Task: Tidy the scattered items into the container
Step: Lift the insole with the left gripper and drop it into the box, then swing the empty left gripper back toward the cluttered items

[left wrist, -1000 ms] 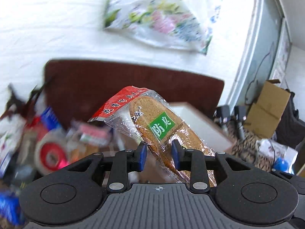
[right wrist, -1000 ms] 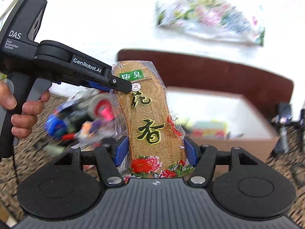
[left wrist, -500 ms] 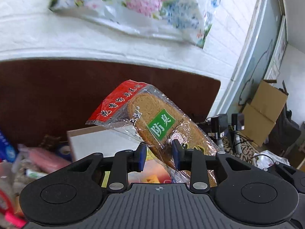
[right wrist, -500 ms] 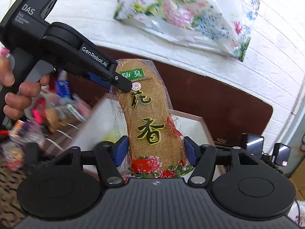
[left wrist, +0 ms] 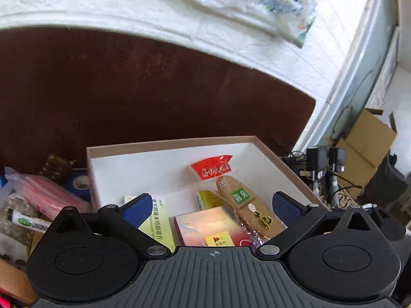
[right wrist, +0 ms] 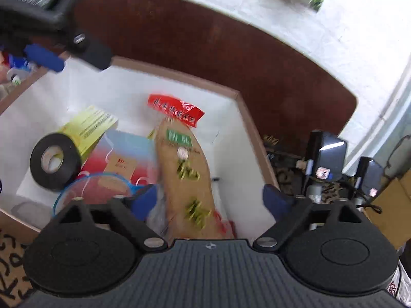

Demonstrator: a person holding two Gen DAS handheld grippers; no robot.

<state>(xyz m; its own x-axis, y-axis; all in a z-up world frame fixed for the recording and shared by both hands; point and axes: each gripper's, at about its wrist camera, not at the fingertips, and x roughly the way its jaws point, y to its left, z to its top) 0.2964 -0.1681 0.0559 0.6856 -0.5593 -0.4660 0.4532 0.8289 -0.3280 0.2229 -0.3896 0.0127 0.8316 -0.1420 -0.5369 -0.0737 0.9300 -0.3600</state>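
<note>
Box (left wrist: 269,151) holds insole pack (left wrist: 246,205), tape roll (right wrist: 54,164), cartons; both grippers' fingers (left wrist: 136,209), just opened, stand spread, pinching nothing.

1. The packaged insole (right wrist: 187,174) in the right wrist view is motion-blurred; its printed characters are unreadable and its lower end is hidden behind the gripper body.
2. The left gripper (right wrist: 66,51) is cut off by the top-left edge.
3. The floral plastic bag (left wrist: 269,2) is cropped at the top.
</note>
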